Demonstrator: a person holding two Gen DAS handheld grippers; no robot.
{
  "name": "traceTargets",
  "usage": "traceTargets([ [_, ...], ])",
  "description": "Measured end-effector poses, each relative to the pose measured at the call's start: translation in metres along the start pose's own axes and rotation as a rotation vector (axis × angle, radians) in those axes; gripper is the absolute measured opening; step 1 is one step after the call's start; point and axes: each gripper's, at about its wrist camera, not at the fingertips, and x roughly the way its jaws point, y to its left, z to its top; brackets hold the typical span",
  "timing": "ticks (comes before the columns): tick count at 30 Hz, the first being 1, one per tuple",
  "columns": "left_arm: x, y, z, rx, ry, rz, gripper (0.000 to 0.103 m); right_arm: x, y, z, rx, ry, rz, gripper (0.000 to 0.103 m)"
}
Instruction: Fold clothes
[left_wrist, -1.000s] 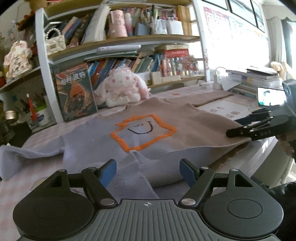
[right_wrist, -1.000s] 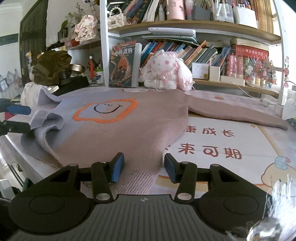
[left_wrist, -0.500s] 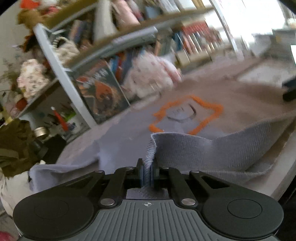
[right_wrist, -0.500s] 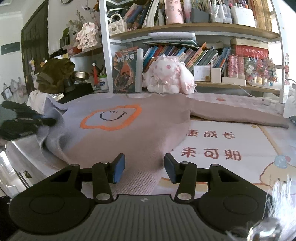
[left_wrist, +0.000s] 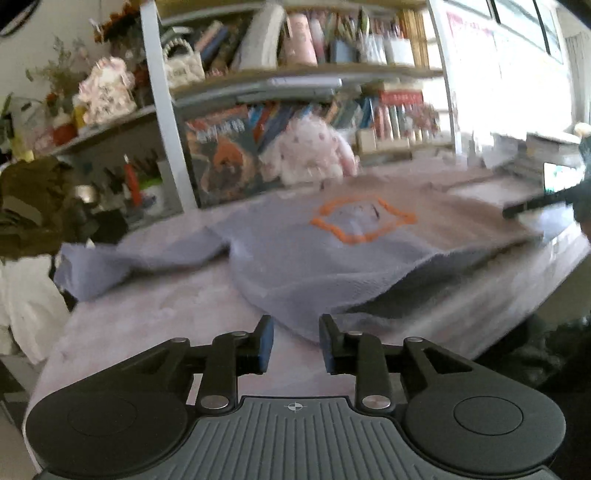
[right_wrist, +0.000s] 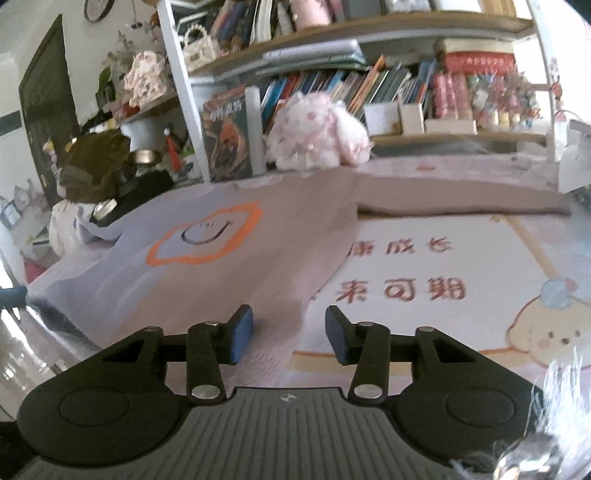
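Closest in the left wrist view, the left gripper (left_wrist: 295, 341) is released, its blue-padded fingers (left_wrist: 264, 345) parted with nothing between them, just short of the sweater's near hem. The right gripper (right_wrist: 290, 334) is likewise spread wide and empty, its tips low over the sweater's bottom edge where the knit meets a printed mat (right_wrist: 436, 280) with red characters. The sweater (left_wrist: 332, 254) lies flat on the table (left_wrist: 155, 317), lavender on one side and tan on the other, an orange outlined smiley on its chest. One sleeve (right_wrist: 458, 194) stretches out toward the right. Beyond sits a pink plush rabbit (right_wrist: 317, 133) against a bookshelf (right_wrist: 369, 85).
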Motion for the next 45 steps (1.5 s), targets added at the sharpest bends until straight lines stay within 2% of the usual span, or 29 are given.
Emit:
traceTargets([
  [3,-0.003,0.002,0.013,-0.054,-0.109,-0.081,0.032,0.007,0.011,0.004,-0.041,0.010,0.003,0.017],
  [5,0.005,-0.003,0.019,-0.055,-0.134,-0.116,0.033,0.011,0.021,0.011,-0.076,-0.007,-0.002,0.013],
  [6,0.012,-0.007,0.023,-0.041,-0.133,-0.118,0.033,0.012,0.024,0.020,-0.056,-0.044,0.045,0.013],
  [7,0.021,-0.013,0.024,-0.021,-0.123,-0.115,0.033,0.012,0.028,0.030,-0.035,-0.081,0.093,0.013],
  [8,0.031,-0.017,0.026,-0.003,-0.107,-0.110,0.033,0.013,0.031,0.040,-0.010,-0.114,0.147,0.018],
  [9,0.035,-0.019,0.026,0.003,-0.096,-0.108,0.033,0.016,0.030,0.049,0.044,-0.120,0.256,0.033],
  [10,0.039,-0.021,0.025,0.007,-0.086,-0.106,0.033,0.019,0.025,0.057,0.104,-0.122,0.358,0.043],
  [11,0.043,-0.022,0.025,0.011,-0.077,-0.105,0.033,0.020,0.022,0.063,0.140,-0.128,0.404,0.042],
  [13,0.051,-0.025,0.024,0.019,-0.057,-0.102,0.033,0.017,0.019,0.069,0.138,-0.132,0.371,0.042],
  [20,0.053,-0.016,0.009,-0.030,-0.018,-0.090,0.033,0.018,-0.012,0.046,0.112,-0.019,0.131,0.041],
  [23,0.053,-0.013,0.009,-0.044,-0.016,-0.084,0.033,0.027,-0.027,0.029,0.264,0.025,0.265,0.045],
  [25,0.052,-0.013,0.010,-0.037,-0.018,-0.091,0.033,0.023,-0.025,0.028,0.244,0.026,0.239,0.049],
  [29,0.053,-0.017,0.011,-0.019,-0.017,-0.103,0.033,0.016,-0.020,0.025,0.205,0.029,0.189,0.051],
  [30,0.054,-0.017,0.011,-0.018,-0.017,-0.103,0.033,0.014,-0.019,0.025,0.195,0.030,0.177,0.048],
  [31,0.054,-0.018,0.011,-0.017,-0.017,-0.101,0.033,0.013,-0.017,0.024,0.185,0.031,0.164,0.034],
  [34,0.054,-0.017,0.012,-0.016,-0.016,-0.093,0.033,0.007,-0.014,0.023,0.155,0.033,0.126,0.017],
  [38,0.059,-0.007,0.010,-0.055,0.010,-0.074,0.033,0.000,-0.008,0.020,0.110,0.038,0.075,0.016],
  [41,0.068,0.002,0.010,-0.111,0.033,-0.034,0.033,-0.006,0.011,0.014,-0.044,0.086,0.025,0.022],
  [42,0.071,0.005,0.010,-0.135,0.038,-0.025,0.035,-0.008,0.010,0.014,-0.046,0.071,0.028,0.029],
  [43,0.073,0.012,0.010,-0.181,0.034,-0.029,0.043,-0.010,0.010,0.015,-0.048,0.056,0.032,0.039],
  [45,0.075,0.027,0.010,-0.287,0.018,-0.033,0.054,-0.010,0.005,0.019,-0.039,0.037,0.028,0.043],
])
